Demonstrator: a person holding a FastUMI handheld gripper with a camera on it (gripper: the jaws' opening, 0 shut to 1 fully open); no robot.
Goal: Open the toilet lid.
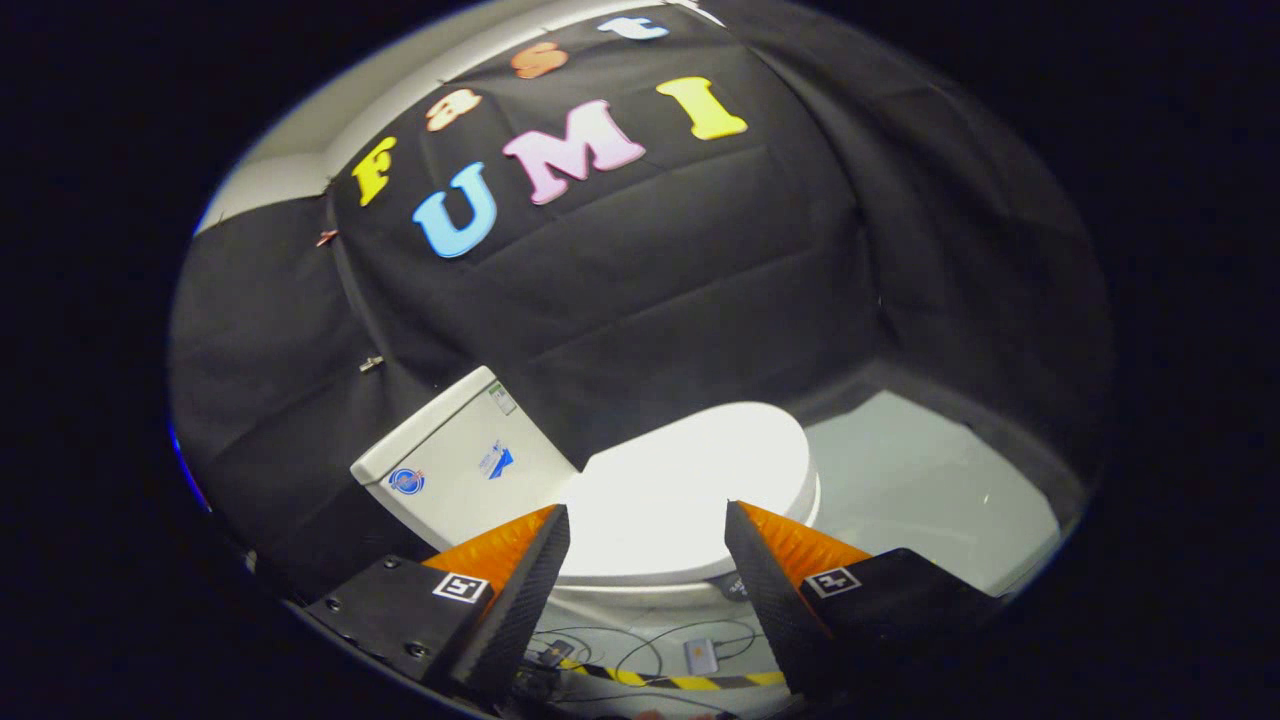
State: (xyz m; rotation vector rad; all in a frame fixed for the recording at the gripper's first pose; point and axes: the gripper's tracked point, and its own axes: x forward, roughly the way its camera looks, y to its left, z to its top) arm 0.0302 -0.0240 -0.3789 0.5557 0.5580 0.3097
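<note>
A white toilet stands against the black cloth wall, tilted in my view. Its lid point(690, 480) lies flat and closed over the bowl, brightly lit. The white tank point(460, 465) sits to the lid's left, with small stickers on its side. My gripper point(648, 520) hovers above and in front of the lid with its fingers point(535, 560) spread wide; the lid's near edge shows between them. Nothing is held, and the fingertips look clear of the lid.
Pale floor point(920, 490) lies to the right of the toilet. Below the bowl, between the fingers, are loose cables, a small grey box point(700, 655) and a strip of yellow-black tape point(690, 682). Black cloth drapes behind and around the toilet.
</note>
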